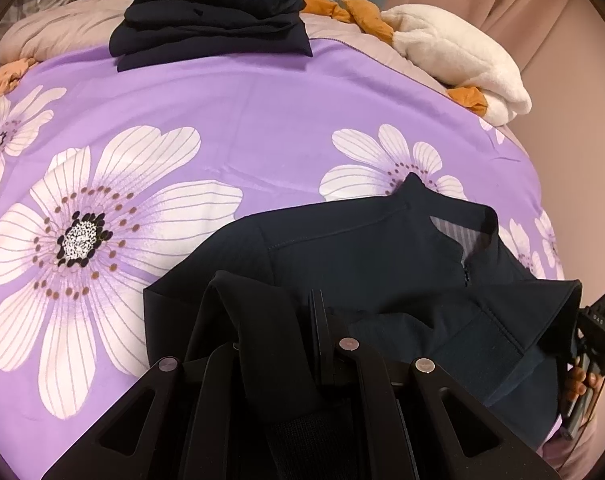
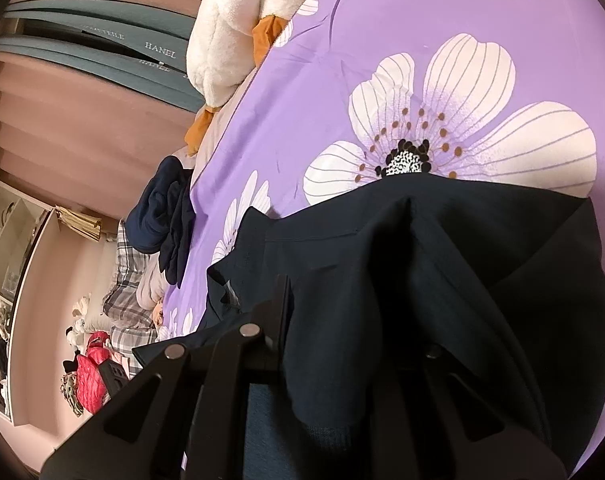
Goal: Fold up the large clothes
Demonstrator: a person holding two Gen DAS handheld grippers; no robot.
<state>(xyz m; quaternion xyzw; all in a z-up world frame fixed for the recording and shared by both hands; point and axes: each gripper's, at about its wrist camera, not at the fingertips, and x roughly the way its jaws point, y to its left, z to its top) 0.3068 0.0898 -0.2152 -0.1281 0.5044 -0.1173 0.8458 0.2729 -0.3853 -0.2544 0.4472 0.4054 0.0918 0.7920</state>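
Already both grippers, left gripper and right gripper, pinch the dark navy zip-collar jacket low in frame on the purple flowered bedspread; thin fabric could slip, skewing the fold.

Premises: a bedroom in a home. Evidence noted: a bed under a purple bedspread printed with large white flowers, a stack of folded dark clothes on it, a white plush toy with orange parts at its edge, and a plaid pillow at one end. Pink curtains hang beside the bed, and an open shelf unit with small items stands against the pink wall.
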